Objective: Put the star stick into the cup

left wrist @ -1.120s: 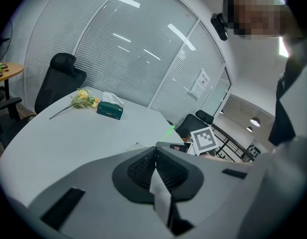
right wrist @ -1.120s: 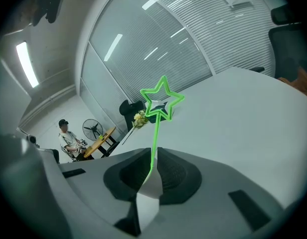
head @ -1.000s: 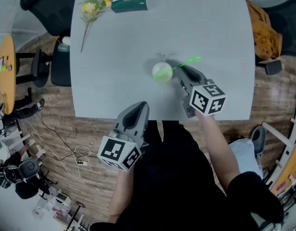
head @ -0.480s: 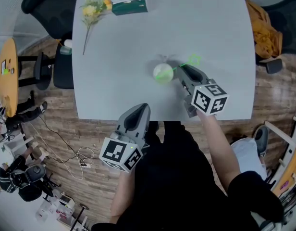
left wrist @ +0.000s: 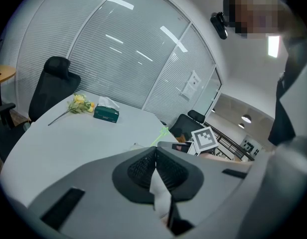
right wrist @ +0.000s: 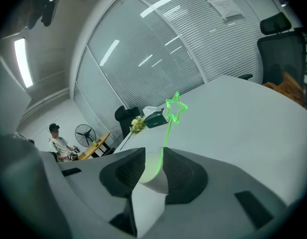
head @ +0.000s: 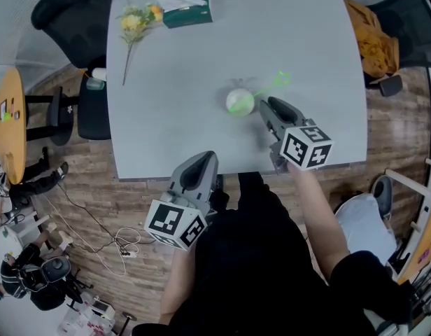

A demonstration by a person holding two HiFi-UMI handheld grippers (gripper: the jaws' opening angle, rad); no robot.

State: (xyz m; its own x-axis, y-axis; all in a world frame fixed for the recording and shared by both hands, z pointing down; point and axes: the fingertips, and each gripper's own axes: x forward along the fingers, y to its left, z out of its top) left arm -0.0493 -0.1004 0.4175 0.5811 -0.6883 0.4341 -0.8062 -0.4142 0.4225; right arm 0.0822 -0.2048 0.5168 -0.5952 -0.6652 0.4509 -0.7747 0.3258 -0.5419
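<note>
star stick (head: 266, 89) leans in the cup (head: 240, 102). right gripper (right wrist: 153, 158) has just been opening wide, stick loose between its jaws. left gripper (left wrist: 155, 156) closed, empty.

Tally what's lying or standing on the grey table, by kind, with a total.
Cup: 1
Star stick: 1
Flower sprig: 1
Tissue box: 1
Total: 4

Star stick (head: 266, 89) in cup (head: 239, 102), cup on table (head: 306, 47), flowers (head: 135, 19) beside box (head: 187, 11)
</note>
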